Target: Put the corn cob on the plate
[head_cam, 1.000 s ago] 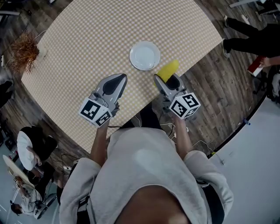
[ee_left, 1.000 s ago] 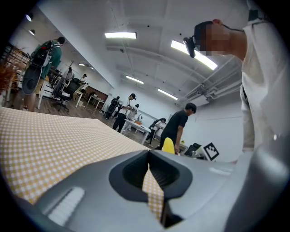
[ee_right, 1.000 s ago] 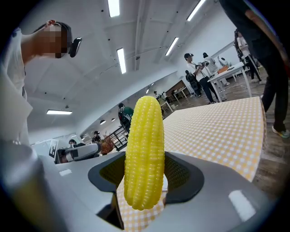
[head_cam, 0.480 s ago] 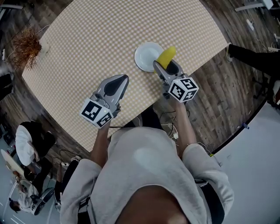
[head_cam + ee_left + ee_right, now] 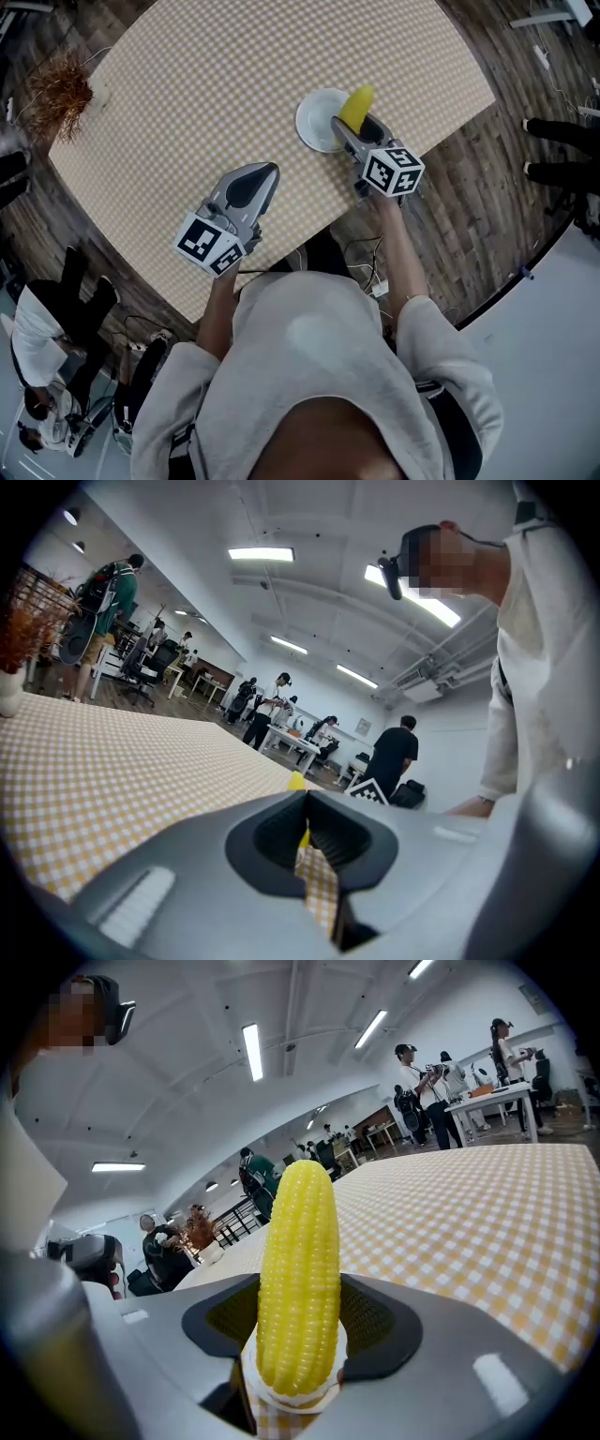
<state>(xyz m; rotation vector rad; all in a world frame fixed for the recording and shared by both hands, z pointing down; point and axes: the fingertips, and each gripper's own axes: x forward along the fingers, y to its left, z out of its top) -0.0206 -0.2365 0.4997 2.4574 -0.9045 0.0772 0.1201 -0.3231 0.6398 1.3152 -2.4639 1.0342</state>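
Note:
My right gripper (image 5: 356,127) is shut on a yellow corn cob (image 5: 356,105), which sticks out past the jaws toward the far side of the table. In the head view the cob hangs over the right part of a small white plate (image 5: 315,122) on the checked tablecloth. The right gripper view shows the cob (image 5: 298,1279) standing lengthwise between both dark pads. My left gripper (image 5: 260,174) hovers near the table's front edge, left of and nearer than the plate. Its jaws are shut with nothing in them (image 5: 309,832).
The round table (image 5: 206,84) carries a beige checked cloth. A vase of dried brown plant (image 5: 56,94) stands at its far left edge. Wooden floor surrounds the table, with people standing at the left and right margins and desks further off.
My right gripper has carried the cob away from me, from just right of the plate to over its right part. The left gripper has stayed put.

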